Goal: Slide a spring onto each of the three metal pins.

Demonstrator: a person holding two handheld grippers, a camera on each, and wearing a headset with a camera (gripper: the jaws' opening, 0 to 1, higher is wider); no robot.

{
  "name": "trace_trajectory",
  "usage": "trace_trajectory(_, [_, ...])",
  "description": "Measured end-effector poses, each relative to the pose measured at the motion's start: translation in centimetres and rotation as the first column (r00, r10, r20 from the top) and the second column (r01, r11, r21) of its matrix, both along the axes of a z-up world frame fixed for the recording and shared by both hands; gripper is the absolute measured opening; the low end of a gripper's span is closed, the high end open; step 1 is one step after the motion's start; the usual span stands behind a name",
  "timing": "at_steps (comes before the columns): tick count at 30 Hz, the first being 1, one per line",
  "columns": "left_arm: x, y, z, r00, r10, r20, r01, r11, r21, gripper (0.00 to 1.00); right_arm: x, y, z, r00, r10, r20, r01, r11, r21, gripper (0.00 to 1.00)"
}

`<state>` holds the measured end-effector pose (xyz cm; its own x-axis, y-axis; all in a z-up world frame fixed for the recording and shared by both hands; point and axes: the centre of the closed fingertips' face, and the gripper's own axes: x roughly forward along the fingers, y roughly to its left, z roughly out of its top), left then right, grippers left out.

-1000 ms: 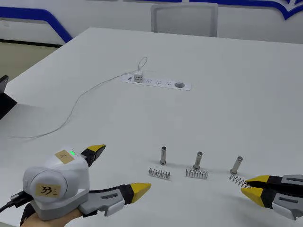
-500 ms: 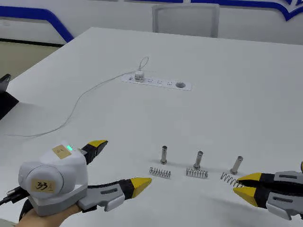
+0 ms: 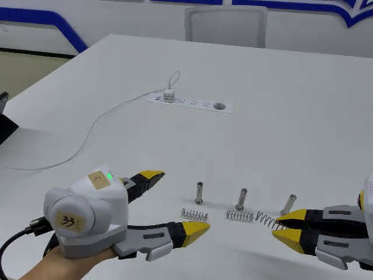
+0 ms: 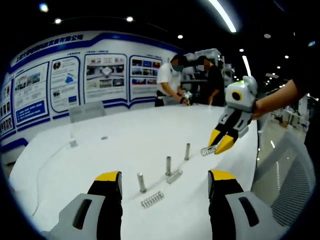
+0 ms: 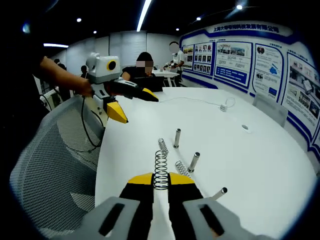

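white tabletop (image 3: 280, 116): spring (image 3: 265, 220) pinched btwn right gripper (image 3: 276, 226) fingers; left gripper (image 3: 183, 200) fingers spread.

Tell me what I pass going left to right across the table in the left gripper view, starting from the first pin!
first pin → second pin → third pin → held spring → right gripper

Three pins (image 3: 241, 199) in row on table (image 3: 291, 116); two springs (image 3: 194, 214) just before them
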<state>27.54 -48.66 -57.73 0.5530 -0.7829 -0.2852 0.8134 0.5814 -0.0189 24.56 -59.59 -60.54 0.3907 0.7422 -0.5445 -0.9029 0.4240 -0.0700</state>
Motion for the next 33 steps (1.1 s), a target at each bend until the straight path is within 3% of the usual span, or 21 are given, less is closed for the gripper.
trace_trajectory(4, [-1.0, -2.2, -0.2, 0.994, -0.113, 0.002, 0.113, 0.993, 0.043, 0.70, -0.8, 1.2, 0.7, 0.999, 0.052, 0.014, -0.052, 0.999, -0.006, 0.10])
trace_trajectory(11, [-1.9, -4.5, -0.2, 0.981, -0.195, -0.010, 0.195, 0.980, 0.045, 0.61, -1.6, 2.8, 1.2, 0.992, 0.120, 0.033, -0.119, 0.993, -0.021, 0.10])
trace_trajectory(14, [-2.4, -5.0, -0.2, 0.974, -0.227, -0.016, 0.228, 0.972, 0.049, 0.52, -1.9, 3.2, 1.4, 0.989, 0.143, 0.039, -0.141, 0.990, -0.029, 0.10])
trace_trajectory(22, [-3.8, -6.0, -0.5, 0.956, -0.290, -0.035, 0.292, 0.955, 0.046, 0.41, -2.4, 3.9, 1.6, 0.981, 0.186, 0.053, -0.183, 0.982, -0.042, 0.10])
trace_trajectory(33, [-5.4, -6.7, -1.3, 0.925, -0.377, -0.048, 0.380, 0.920, 0.100, 0.27, -3.1, 4.1, 1.0, 0.969, 0.240, 0.062, -0.235, 0.968, -0.089, 0.10])
